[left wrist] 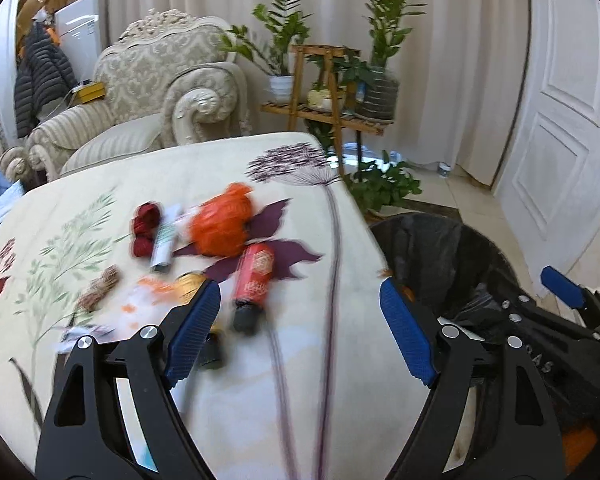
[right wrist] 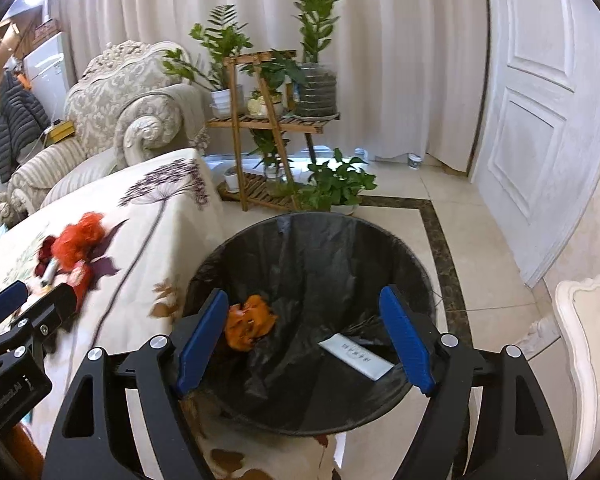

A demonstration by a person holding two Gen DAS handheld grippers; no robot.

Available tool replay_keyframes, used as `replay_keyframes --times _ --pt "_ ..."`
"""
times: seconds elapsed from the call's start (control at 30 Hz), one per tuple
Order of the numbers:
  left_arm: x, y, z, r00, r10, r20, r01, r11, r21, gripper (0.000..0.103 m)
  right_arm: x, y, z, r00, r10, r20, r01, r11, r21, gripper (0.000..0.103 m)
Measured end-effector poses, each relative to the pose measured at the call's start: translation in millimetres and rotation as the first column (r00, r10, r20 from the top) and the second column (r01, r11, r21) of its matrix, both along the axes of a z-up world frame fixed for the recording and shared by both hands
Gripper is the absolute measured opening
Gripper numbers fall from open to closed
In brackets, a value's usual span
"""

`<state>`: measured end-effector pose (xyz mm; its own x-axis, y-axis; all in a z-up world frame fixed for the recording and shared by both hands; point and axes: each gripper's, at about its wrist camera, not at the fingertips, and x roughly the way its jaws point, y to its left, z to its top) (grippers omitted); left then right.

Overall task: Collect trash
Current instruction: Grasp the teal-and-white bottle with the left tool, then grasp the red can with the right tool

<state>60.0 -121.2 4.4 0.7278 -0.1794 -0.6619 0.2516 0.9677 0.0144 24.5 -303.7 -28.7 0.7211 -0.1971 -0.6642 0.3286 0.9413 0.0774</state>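
A table (left wrist: 260, 360) with a flowered cloth holds trash: an orange plastic bag (left wrist: 222, 222), a red tube (left wrist: 254, 278) with a black cap, a white tube (left wrist: 164, 240), dark red yarn (left wrist: 145, 228) and a twine bundle (left wrist: 100, 292). My left gripper (left wrist: 300, 312) is open and empty above the table's near right part. A bin (right wrist: 312, 320) with a black liner stands beside the table; an orange scrap (right wrist: 250, 320) and a white packet (right wrist: 356, 356) lie inside. My right gripper (right wrist: 304, 336) is open and empty above the bin.
An ornate armchair (left wrist: 160, 92) stands behind the table. A wooden plant stand (right wrist: 268, 128) with several potted plants is beyond the bin, by white curtains. A white door (right wrist: 540, 120) is at right. A pale chair edge (right wrist: 588, 340) is at far right.
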Motion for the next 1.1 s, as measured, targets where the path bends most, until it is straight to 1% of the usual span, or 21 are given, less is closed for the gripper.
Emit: replay_keyframes --times 0.23,0.33,0.37,0.43,0.5,0.53,0.63,0.73,0.77,0.8,1.0,1.1 --pt "-14.5 46.4 -11.0 0.997 0.071 -0.025 -0.070 0.997 0.028 0.080 -9.2 39.8 -3.4 0.997 0.080 -0.008 -0.080 0.997 -0.004 0.076" --pt "-19.4 64.8 -20.8 0.994 0.092 -0.055 -0.090 0.995 0.039 0.080 -11.1 51.5 -5.4 0.995 0.101 -0.015 -0.101 0.995 -0.002 0.076" --pt "-21.1 71.1 -25.7 0.993 0.097 -0.070 -0.094 0.995 0.043 0.078 -11.2 55.1 -6.1 0.994 0.108 -0.017 -0.108 0.994 0.000 0.076" --pt "-23.6 77.4 -32.1 0.991 0.097 -0.094 -0.093 0.994 0.049 0.071 -11.6 62.1 -6.9 0.992 0.121 -0.022 -0.121 0.993 0.000 0.076" --pt "-25.2 81.6 -38.9 0.988 0.092 -0.124 -0.086 0.995 0.059 0.060 -12.9 69.0 -7.7 0.991 0.133 -0.025 -0.133 0.991 -0.001 0.076" --pt "-25.3 83.4 -41.7 0.987 0.088 -0.138 -0.080 0.995 0.058 0.059 -12.3 72.4 -7.8 0.990 0.142 -0.027 -0.142 0.990 -0.003 0.076" --pt "-25.7 85.5 -42.9 0.987 0.074 -0.141 -0.070 0.997 0.034 0.054 -12.5 79.9 -7.4 0.987 0.159 -0.028 -0.159 0.987 -0.006 0.076" --pt "-27.3 85.4 -43.6 0.990 0.050 -0.130 -0.048 0.999 0.019 0.036 -11.9 85.6 -6.7 0.985 0.172 -0.028 -0.173 0.985 -0.009 0.076" --pt "-28.0 85.2 -43.5 0.991 0.034 -0.127 -0.033 0.999 0.007 0.025 -11.6 87.9 -6.3 0.984 0.176 -0.028 -0.176 0.984 -0.009 0.076" --pt "-28.5 85.7 -43.6 0.992 0.015 -0.129 -0.017 1.000 -0.013 0.019 -11.2 89.6 -5.7 0.983 0.180 -0.027 -0.180 0.984 -0.008 0.076" --pt "-28.5 91.7 -42.1 0.992 0.016 -0.124 -0.022 0.999 -0.049 0.015 -7.4 98.7 -3.6 0.979 0.204 -0.027 -0.204 0.979 -0.012 0.076" --pt "-31.2 98.4 -34.9 0.994 0.010 -0.109 -0.020 0.996 -0.087 0.015 -3.2 103.8 -1.6 0.976 0.217 -0.027 -0.218 0.976 -0.017 0.076"
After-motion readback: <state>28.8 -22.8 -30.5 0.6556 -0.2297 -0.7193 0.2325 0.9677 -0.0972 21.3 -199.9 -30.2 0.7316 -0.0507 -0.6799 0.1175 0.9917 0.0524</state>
